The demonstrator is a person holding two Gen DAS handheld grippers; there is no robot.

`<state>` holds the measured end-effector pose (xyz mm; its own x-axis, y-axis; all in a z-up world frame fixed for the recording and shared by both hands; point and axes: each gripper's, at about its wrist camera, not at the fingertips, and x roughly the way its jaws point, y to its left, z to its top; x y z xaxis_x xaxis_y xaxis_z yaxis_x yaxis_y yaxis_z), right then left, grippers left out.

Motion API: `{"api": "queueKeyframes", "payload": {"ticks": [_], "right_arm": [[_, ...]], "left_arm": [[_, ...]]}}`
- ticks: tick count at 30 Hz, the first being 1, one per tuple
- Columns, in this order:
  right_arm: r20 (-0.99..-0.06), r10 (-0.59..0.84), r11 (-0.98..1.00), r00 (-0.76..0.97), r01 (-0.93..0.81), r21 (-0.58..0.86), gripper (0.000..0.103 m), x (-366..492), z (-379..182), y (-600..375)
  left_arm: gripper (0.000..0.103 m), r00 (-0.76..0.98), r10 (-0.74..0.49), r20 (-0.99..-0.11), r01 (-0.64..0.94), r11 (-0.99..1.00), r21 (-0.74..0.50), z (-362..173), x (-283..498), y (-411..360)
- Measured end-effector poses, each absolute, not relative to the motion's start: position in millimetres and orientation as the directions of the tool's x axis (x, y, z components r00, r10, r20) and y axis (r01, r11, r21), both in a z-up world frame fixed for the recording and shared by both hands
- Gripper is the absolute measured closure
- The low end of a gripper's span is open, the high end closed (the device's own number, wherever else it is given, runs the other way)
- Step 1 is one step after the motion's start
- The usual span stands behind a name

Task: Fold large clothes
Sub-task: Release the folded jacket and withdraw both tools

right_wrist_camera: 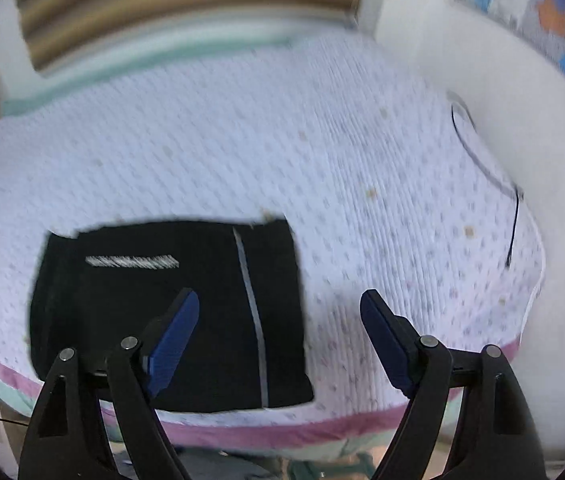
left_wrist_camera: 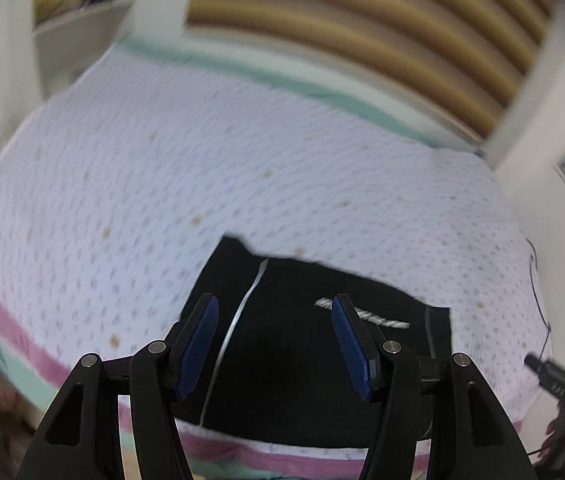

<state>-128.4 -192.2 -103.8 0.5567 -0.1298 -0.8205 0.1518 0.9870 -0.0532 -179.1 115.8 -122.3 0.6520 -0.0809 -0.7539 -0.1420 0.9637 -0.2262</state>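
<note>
A folded black garment (left_wrist_camera: 306, 344) lies on a bed (left_wrist_camera: 242, 168) covered with a pale dotted sheet, at the lower middle of the left wrist view and the lower left of the right wrist view (right_wrist_camera: 170, 312). It forms a rough rectangle near the bed's pink-trimmed front edge, with a thin white stripe and a short white printed mark that is too blurred to read. In the left wrist view its lower part is hidden behind the gripper's black arms.

The left gripper (left_wrist_camera: 274, 344) hangs above the garment with its blue pads apart and nothing between them. The right gripper (right_wrist_camera: 278, 340) is spread wide, also empty, one pad over the cloth and the other over bare sheet.

Both views are smeared. A thin black cable (right_wrist_camera: 514, 224) lies at the bed's right edge. The striped surface at the top cannot be identified.
</note>
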Motion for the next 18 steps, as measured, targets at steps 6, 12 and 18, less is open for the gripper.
{"api": "queueKeyframes", "payload": {"ticks": [6, 12, 18], "right_arm": [[-0.727, -0.108, 0.992, 0.678, 0.029, -0.120, 0.012, -155.8, -65.4, -152.4], [-0.783, -0.040, 0.993, 0.620, -0.065, -0.102, 0.012, -156.4, -98.3, -119.4], [-0.828, -0.037, 0.988, 0.560, -0.105, -0.115, 0.012, -152.4, -132.2, -111.2]], "left_arm": [[0.043, 0.709, -0.003, -0.705, -0.080, 0.993, -0.086, -82.4, -185.4, 64.4], [0.043, 0.674, -0.018, -0.738, -0.019, 0.999, -0.042, -93.5, -193.9, 25.0], [0.043, 0.564, -0.045, -0.825, 0.029, 0.999, -0.035, -134.8, -196.6, 0.5]]}}
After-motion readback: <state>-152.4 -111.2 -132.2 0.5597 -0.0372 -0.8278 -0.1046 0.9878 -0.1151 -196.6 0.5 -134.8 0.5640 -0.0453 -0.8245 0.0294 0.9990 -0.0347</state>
